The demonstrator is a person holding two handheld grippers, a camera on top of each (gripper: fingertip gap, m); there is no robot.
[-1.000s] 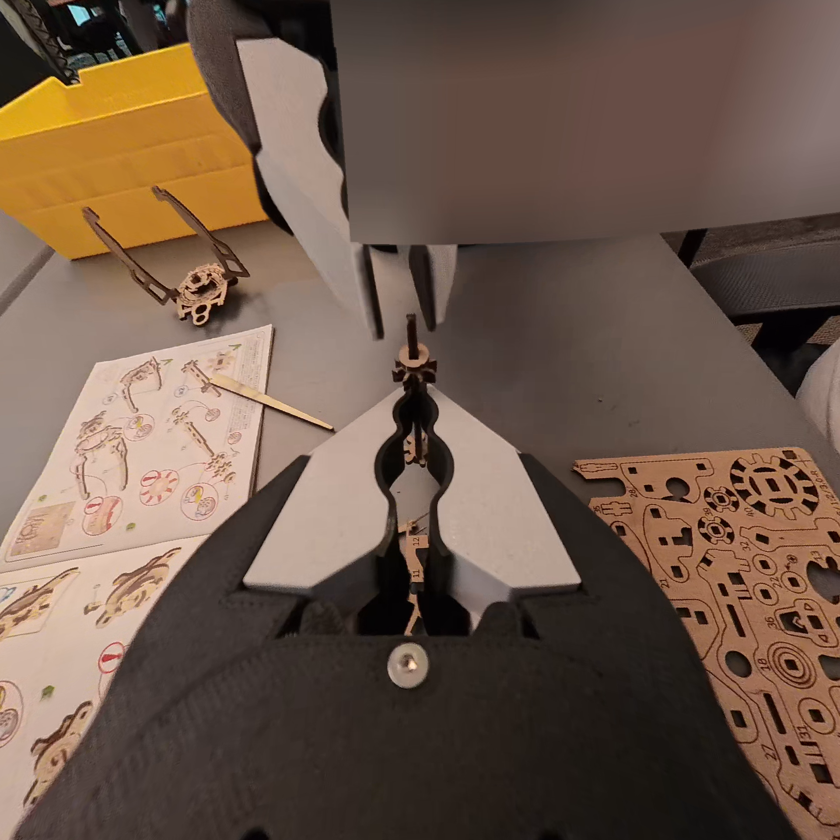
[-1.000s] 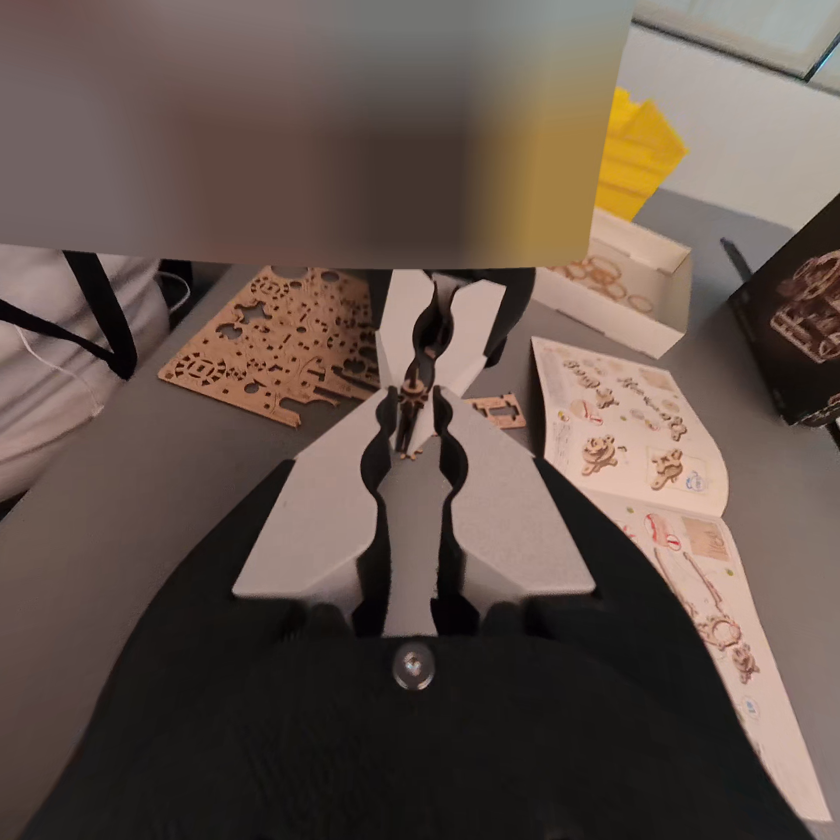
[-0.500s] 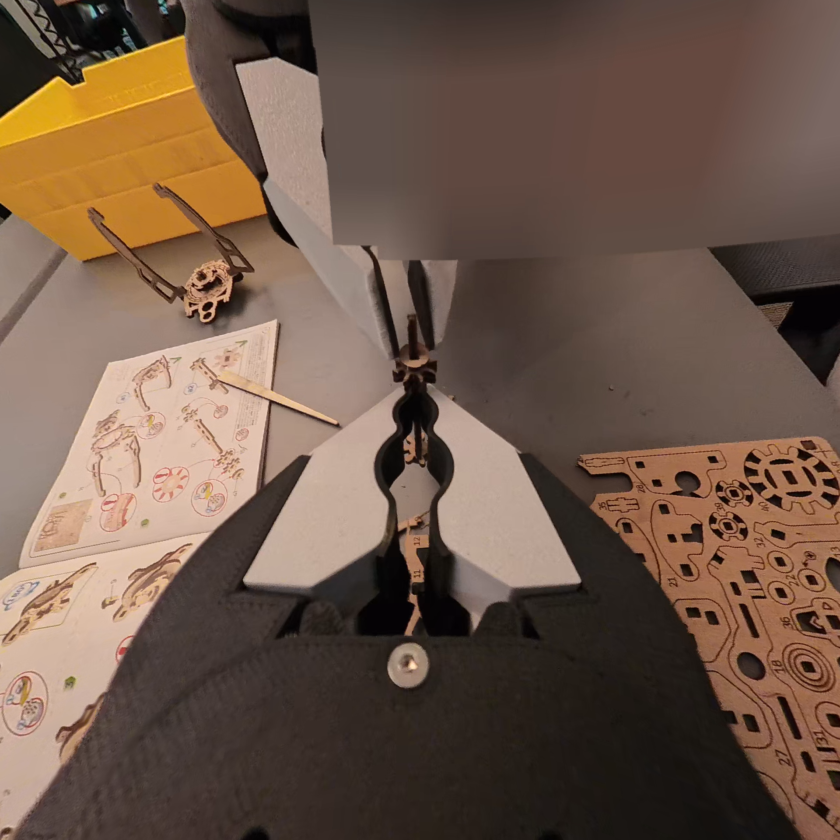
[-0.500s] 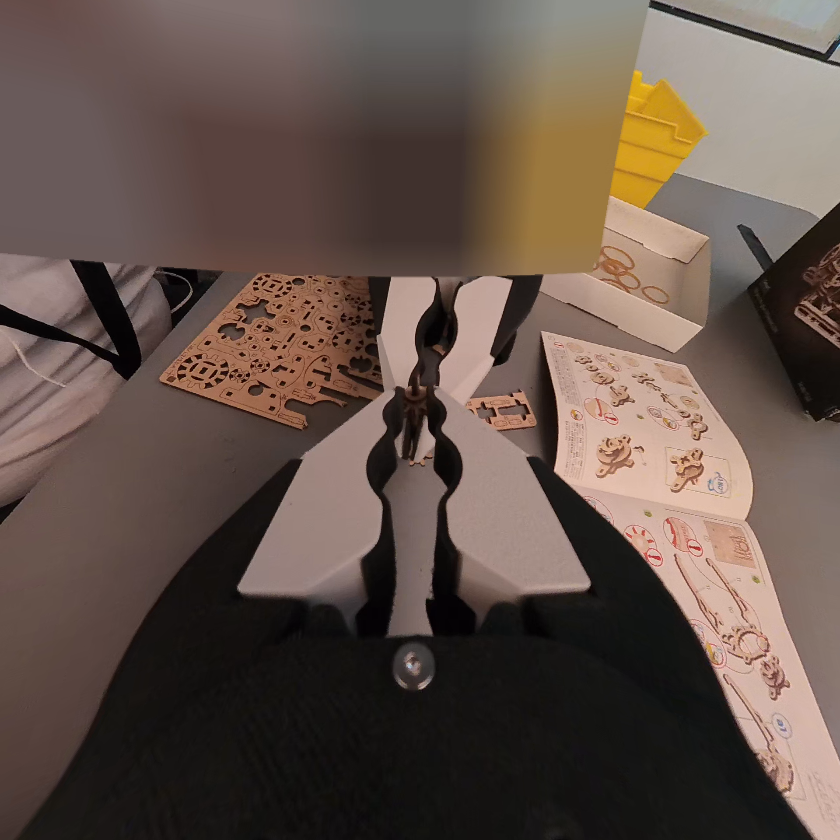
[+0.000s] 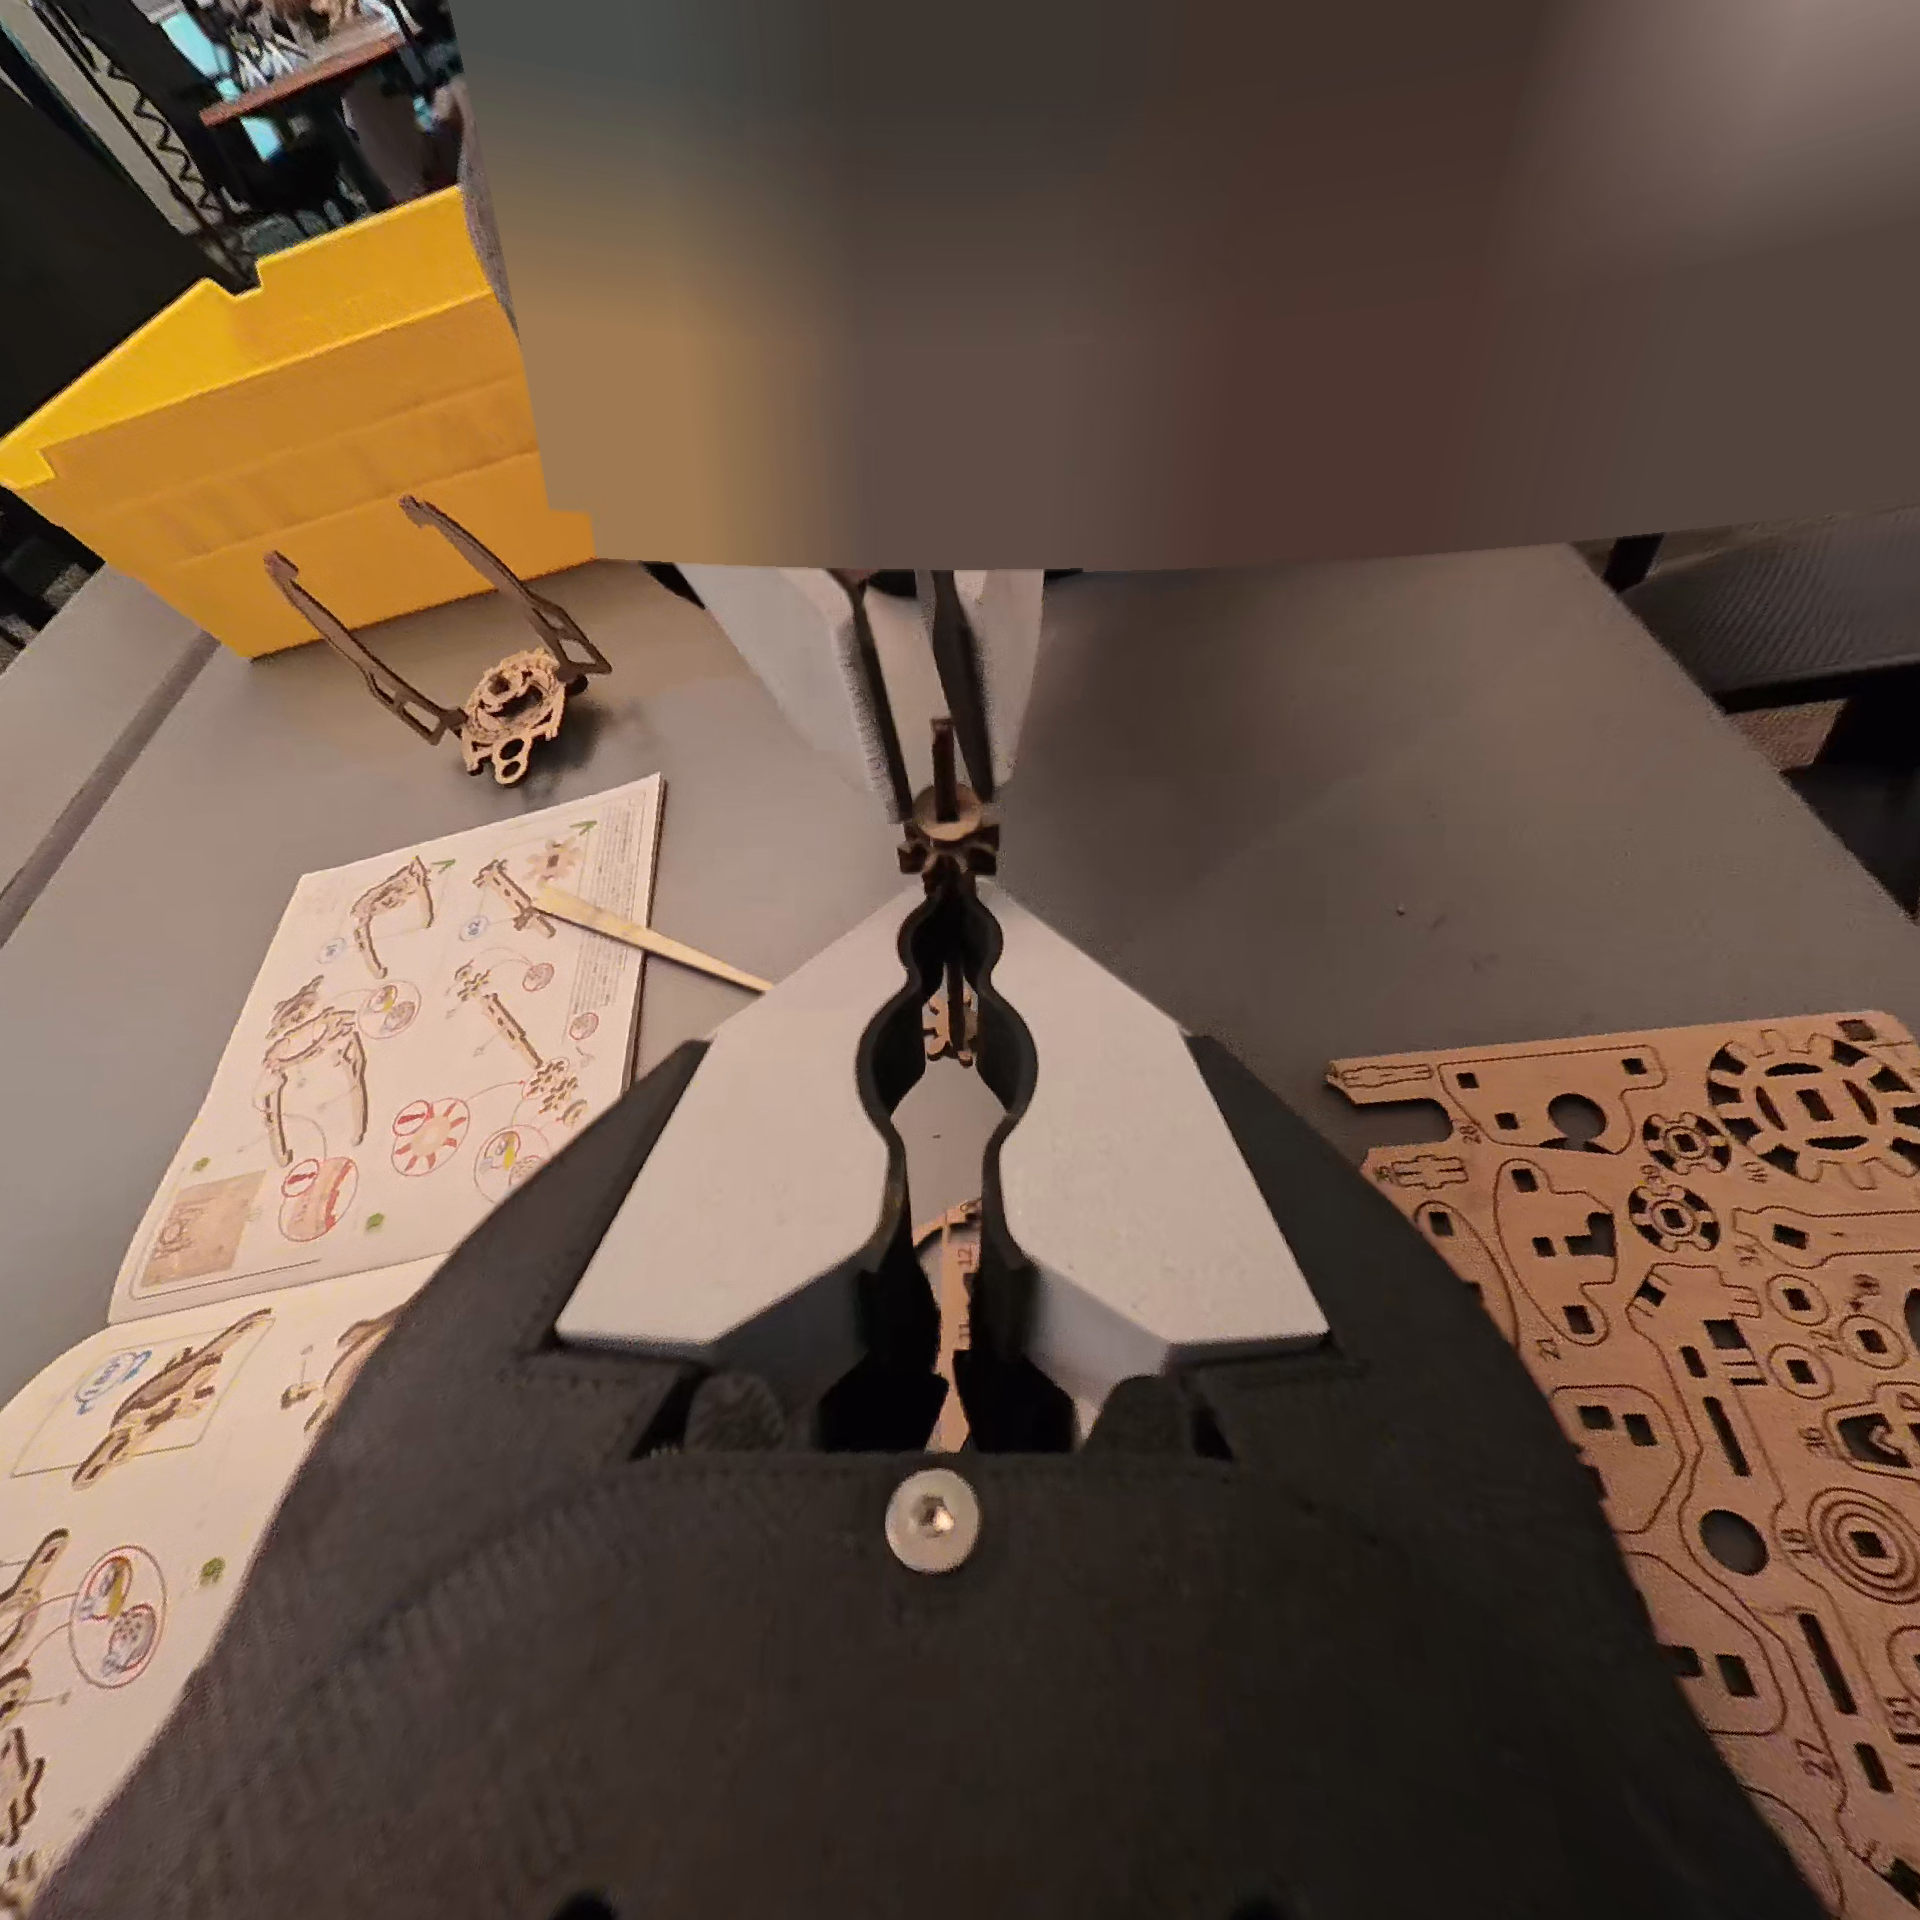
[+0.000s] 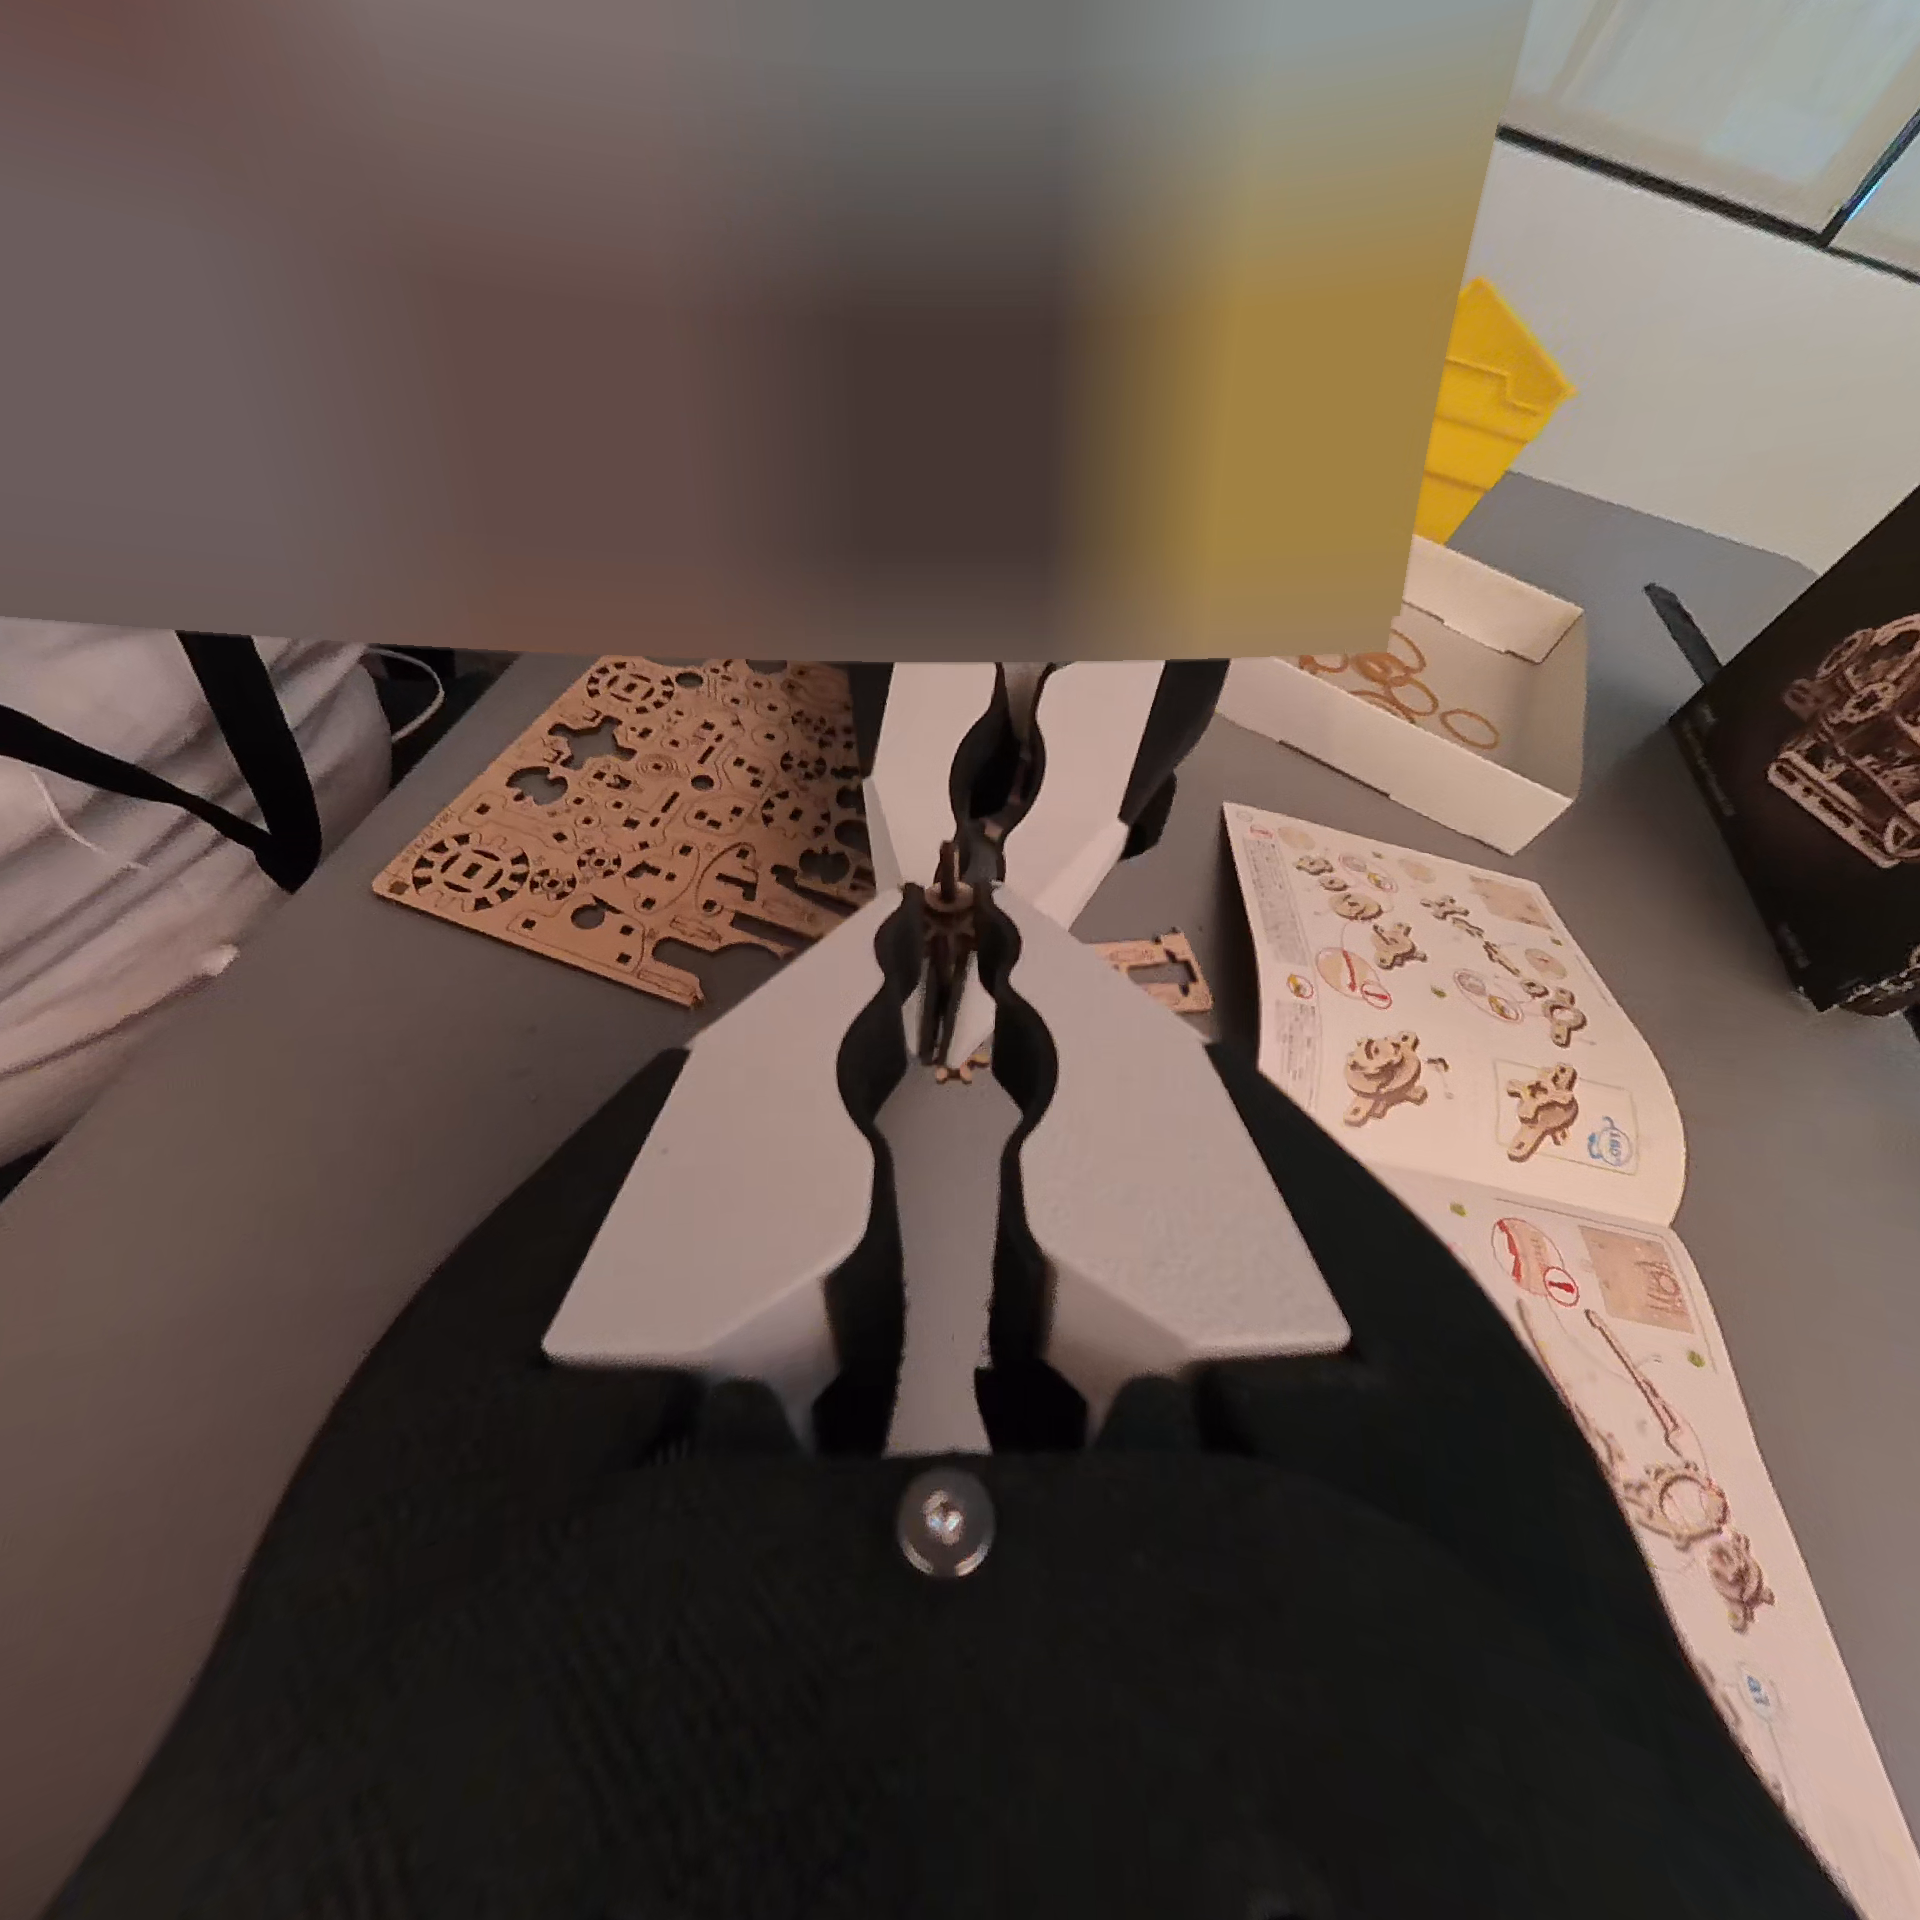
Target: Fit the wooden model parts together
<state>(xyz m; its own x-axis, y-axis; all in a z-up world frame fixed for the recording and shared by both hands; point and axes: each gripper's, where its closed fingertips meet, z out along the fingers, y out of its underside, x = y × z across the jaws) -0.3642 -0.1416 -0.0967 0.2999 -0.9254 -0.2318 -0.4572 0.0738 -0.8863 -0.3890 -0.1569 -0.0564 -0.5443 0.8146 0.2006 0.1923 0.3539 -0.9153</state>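
Observation:
A thin dark wooden axle [image 5: 940, 748] carries a small toothed gear [image 5: 945, 847] with a ring on top. My left gripper [image 5: 948, 904] is shut on the axle just below the gear. My right gripper [image 5: 940, 800] comes in from the far side, tip to tip with the left. In the right wrist view my right gripper [image 6: 943, 925] is shut on the gear [image 6: 940, 920], the axle's end runs back between its fingers, and the left gripper [image 6: 987, 862] stands opposite. Both hold the part above the grey table [image 5: 1351, 831].
A punched wooden parts sheet [image 5: 1714, 1299] lies on the right and an open instruction booklet [image 5: 416, 1039] on the left. A part-built model with two arms [image 5: 509, 707] sits before a yellow bin [image 5: 281, 436]. A white box [image 6: 1403, 769] and a black box [image 6: 1829, 779] stand beyond. The left gripper's tips are roughly 4 centimeters from the right gripper's.
Both grippers have stayed joined on the axle and gear and shifted together over the table. The right gripper's tips have come a little closer to the left gripper's tips.

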